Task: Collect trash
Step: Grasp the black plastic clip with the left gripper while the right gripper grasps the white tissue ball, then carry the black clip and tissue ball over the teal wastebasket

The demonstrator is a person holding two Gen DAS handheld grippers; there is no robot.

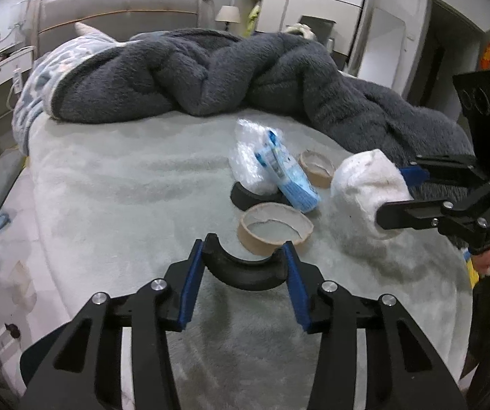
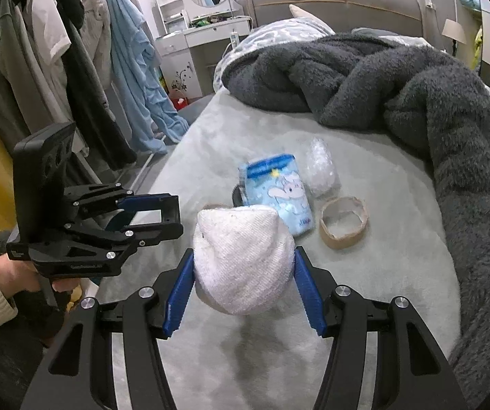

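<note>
Where the grey bed (image 1: 115, 184) fills both views, a dark fleece blanket (image 1: 210, 75) lies heaped across its head end and down the right edge. Headboard (image 1: 118, 7) behind it; clothes (image 2: 74, 68) hang off the bed's left side in the right wrist view.

Trash sits in a loose cluster toward the middle of the bed, nearer the foot edge. White cloth wad (image 2: 245, 259): largest piece, pinched between the blue pads of the right gripper (image 2: 245, 287), pads pressing both its sides; whether it is clear of the bed cannot be told. Blue tissue pack (image 2: 279, 194): leaning, just behind the wad. Clear bubble-wrap bag (image 1: 248, 160): touching the pack on its far side. 2 cardboard tape cores: 1 core (image 1: 275, 229) near the left gripper's tips, a second core (image 1: 316, 167) farther back beside the pack. 2 black curved pieces: 1 black piece (image 1: 245, 270) spans the left gripper (image 1: 245, 273), its ends against the blue pads, so that gripper pinches it; another dark curved piece (image 1: 245, 198) lies under the bag and pack.

A hand (image 2: 22, 273) with cream cuff holds the left gripper's handle at the bed's left edge.
</note>
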